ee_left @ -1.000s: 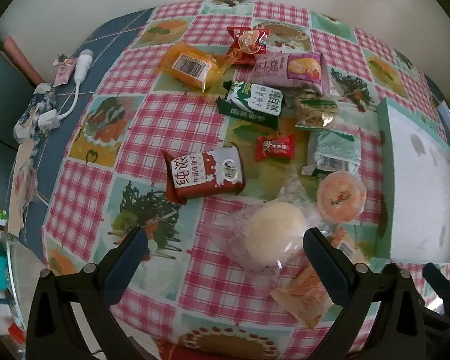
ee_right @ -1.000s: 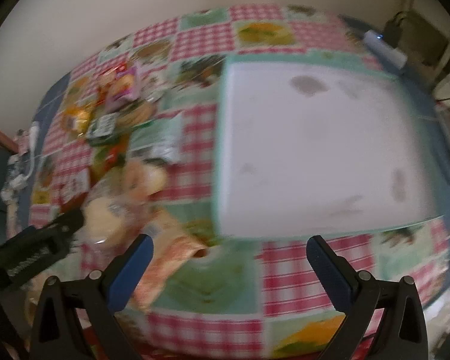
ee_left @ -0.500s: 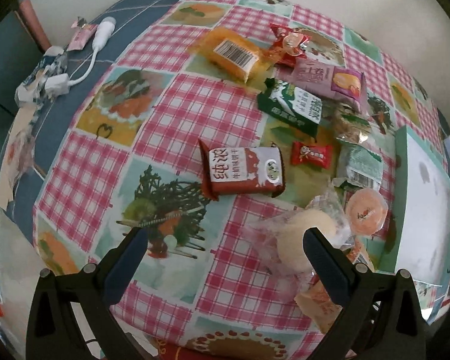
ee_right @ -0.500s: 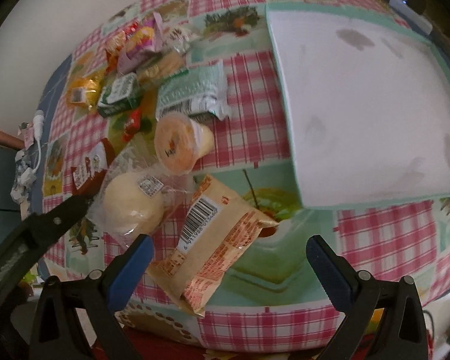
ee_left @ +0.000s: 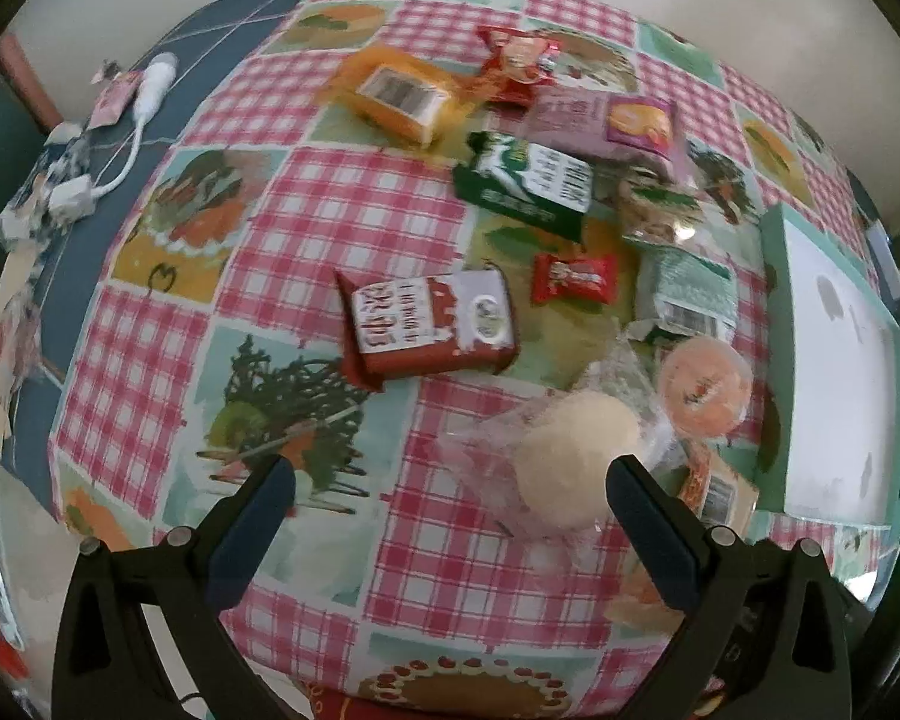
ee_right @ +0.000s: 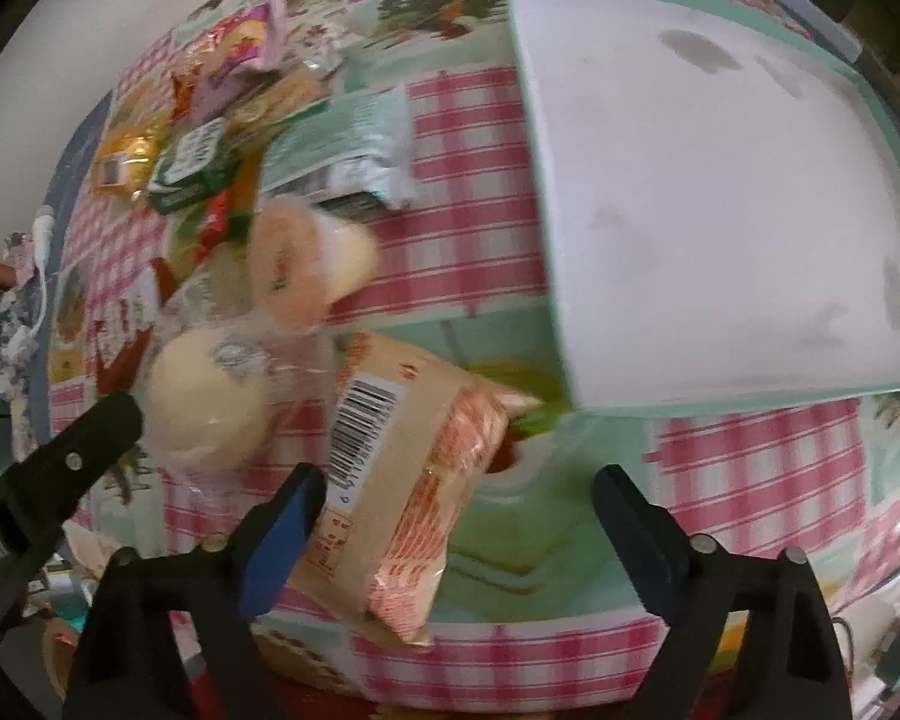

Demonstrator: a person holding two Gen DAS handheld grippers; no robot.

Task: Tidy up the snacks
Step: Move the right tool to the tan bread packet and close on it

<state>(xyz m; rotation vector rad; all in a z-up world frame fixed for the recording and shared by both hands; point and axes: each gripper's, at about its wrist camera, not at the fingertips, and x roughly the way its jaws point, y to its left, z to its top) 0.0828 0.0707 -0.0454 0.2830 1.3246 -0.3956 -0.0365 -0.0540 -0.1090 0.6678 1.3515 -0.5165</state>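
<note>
Snacks are being approached on the checked pink tablecloth (ee_left: 354, 210).
Both the left gripper (ee_left: 450, 516) and right gripper (ee_right: 459, 513) are being held wide open, empty, the beige-orange barcode packet (ee_right: 402, 468) lying between the right fingers.

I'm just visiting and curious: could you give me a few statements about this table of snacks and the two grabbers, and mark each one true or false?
1. The white tray with the mint-green rim holds no snacks. True.
2. The right gripper is clamped on the orange-and-beige barcoded packet. False: its fingers are spread open, and the packet lies on the table between them.
3. The round pale bun in clear plastic wrap lies beside the peach-coloured jelly cup. True.
4. The left gripper carries the red-and-white biscuit packet. False: it is open and holds nothing; the packet lies on the checked tablecloth.
5. The small red candy wrapper sits inside the tray. False: it lies on the cloth.
</note>
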